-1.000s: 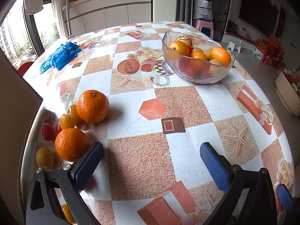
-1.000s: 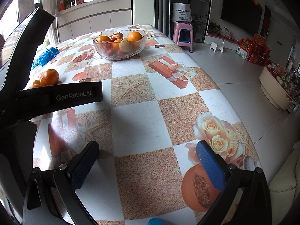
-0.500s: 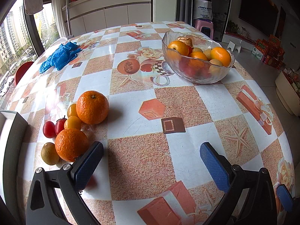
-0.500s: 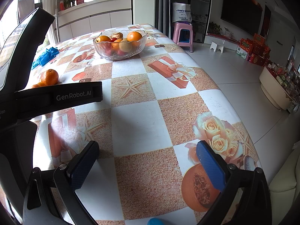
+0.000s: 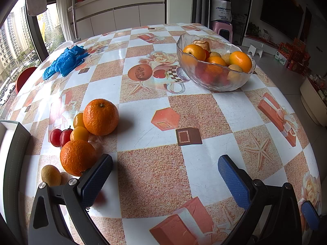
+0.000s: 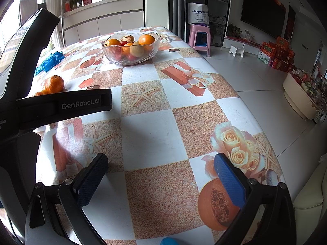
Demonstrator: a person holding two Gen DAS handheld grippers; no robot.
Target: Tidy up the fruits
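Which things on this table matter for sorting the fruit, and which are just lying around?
For the job:
loose oranges
small red and yellow fruits
glass bowl with fruit already inside

Lying about:
blue gloves
pink stool

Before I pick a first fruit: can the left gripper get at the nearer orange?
Probably yes. The left gripper is open and empty, and the nearer orange sits just beside its left finger, uncovered, though small fruits crowd it.

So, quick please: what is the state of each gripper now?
Left gripper: open, holding nothing, beside an orange.
Right gripper: open, holding nothing, over the table.
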